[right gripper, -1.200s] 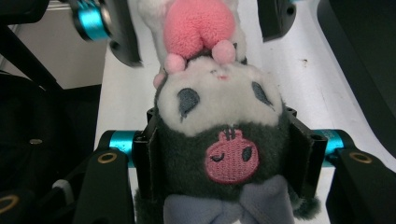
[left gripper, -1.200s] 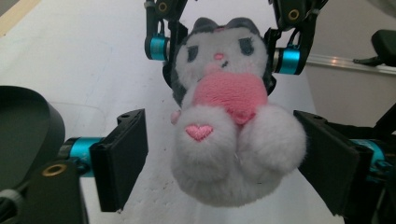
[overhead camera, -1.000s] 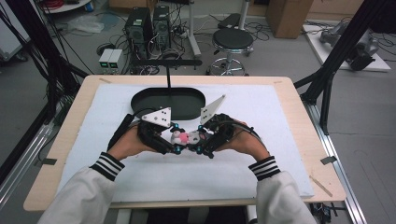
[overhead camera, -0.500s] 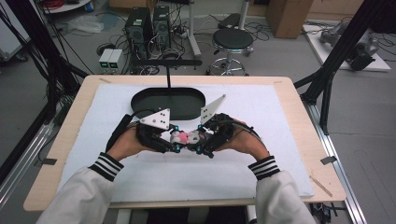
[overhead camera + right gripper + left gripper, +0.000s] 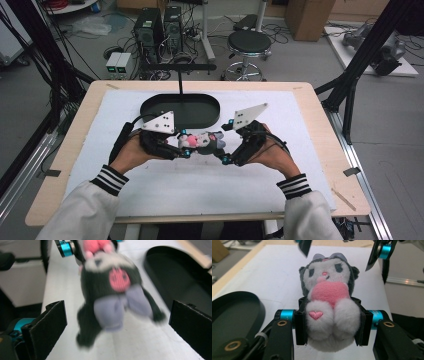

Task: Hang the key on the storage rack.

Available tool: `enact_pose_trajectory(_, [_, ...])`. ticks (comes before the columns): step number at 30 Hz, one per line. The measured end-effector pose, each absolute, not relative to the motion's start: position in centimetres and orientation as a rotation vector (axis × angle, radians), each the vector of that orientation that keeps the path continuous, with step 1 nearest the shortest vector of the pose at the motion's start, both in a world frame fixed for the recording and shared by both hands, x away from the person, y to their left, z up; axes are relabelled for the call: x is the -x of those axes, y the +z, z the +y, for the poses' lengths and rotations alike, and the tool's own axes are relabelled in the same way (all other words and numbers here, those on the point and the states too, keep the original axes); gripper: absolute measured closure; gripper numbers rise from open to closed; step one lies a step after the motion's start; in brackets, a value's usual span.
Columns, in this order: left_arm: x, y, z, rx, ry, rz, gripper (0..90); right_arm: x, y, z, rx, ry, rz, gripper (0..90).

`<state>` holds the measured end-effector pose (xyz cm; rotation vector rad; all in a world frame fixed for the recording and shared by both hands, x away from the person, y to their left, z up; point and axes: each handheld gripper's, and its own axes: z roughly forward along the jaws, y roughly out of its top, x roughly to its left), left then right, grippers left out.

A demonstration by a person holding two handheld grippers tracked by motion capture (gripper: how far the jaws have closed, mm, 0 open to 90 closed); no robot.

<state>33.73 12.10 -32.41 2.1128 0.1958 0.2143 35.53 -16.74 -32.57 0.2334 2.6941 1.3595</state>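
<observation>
A small plush toy [image 5: 201, 142], grey and white with a pink belly and a pink heart on one foot, hangs just above the white mat between both hands. My left gripper [image 5: 331, 326] is shut on the plush toy's [image 5: 329, 312] white lower body, its face turned toward that camera. My right gripper [image 5: 117, 325] stands open, its two black jaws wide apart on either side of the toy's dark head [image 5: 112, 287] without touching it. In the high view the left gripper [image 5: 181, 148] and right gripper [image 5: 225, 142] face each other.
A black oval tray [image 5: 150, 107] with a thin upright post lies on the white mat [image 5: 210, 185] just behind the hands. The wooden table edge [image 5: 320, 125] runs on the right. Black frame legs, a stool and computer boxes stand beyond the table.
Both hands and the toy stay in nearly the same spot; the right gripper's jaws seem to have spread away from the toy's head.
</observation>
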Motion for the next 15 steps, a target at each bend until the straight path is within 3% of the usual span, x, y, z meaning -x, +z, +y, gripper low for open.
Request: enact_pose_trajectory(15, [-33.6, -31.8, 16.8, -1.877, 0.467, 0.494, 55.2, -32.5, -34.6, -25.2, -0.589, 1.5, 2.309, 0.4])
